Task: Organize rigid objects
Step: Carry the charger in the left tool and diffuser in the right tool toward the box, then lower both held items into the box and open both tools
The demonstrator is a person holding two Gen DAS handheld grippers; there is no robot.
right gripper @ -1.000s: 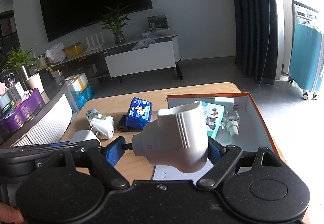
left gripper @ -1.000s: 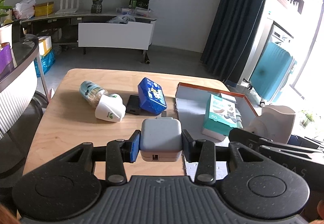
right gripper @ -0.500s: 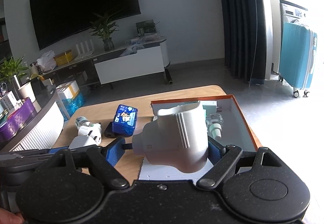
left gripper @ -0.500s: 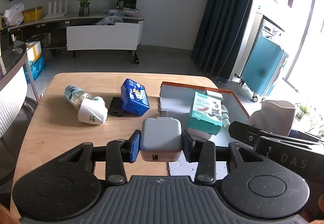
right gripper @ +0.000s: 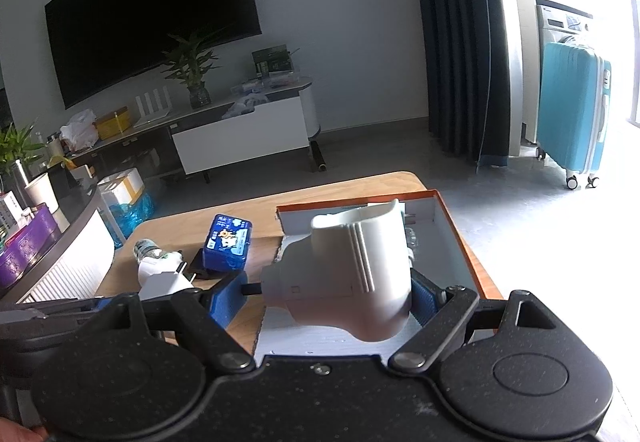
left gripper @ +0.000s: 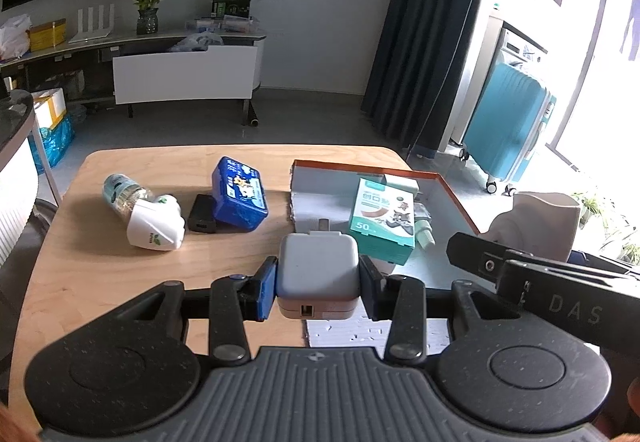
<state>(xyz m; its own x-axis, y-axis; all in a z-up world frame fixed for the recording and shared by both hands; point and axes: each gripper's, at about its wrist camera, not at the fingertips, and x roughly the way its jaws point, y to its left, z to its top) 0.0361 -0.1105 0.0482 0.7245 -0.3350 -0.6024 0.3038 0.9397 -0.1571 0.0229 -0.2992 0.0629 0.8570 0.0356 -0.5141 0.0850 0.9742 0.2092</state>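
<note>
Between the left gripper's fingers a grey charger is pinched; the right gripper clamps a white plug housing over the orange-rimmed box, blue tin beyond on the table

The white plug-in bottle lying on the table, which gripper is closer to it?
Left. The left gripper hangs just right of the white plug-in bottle; the right gripper sits farther right, over the box.
</note>
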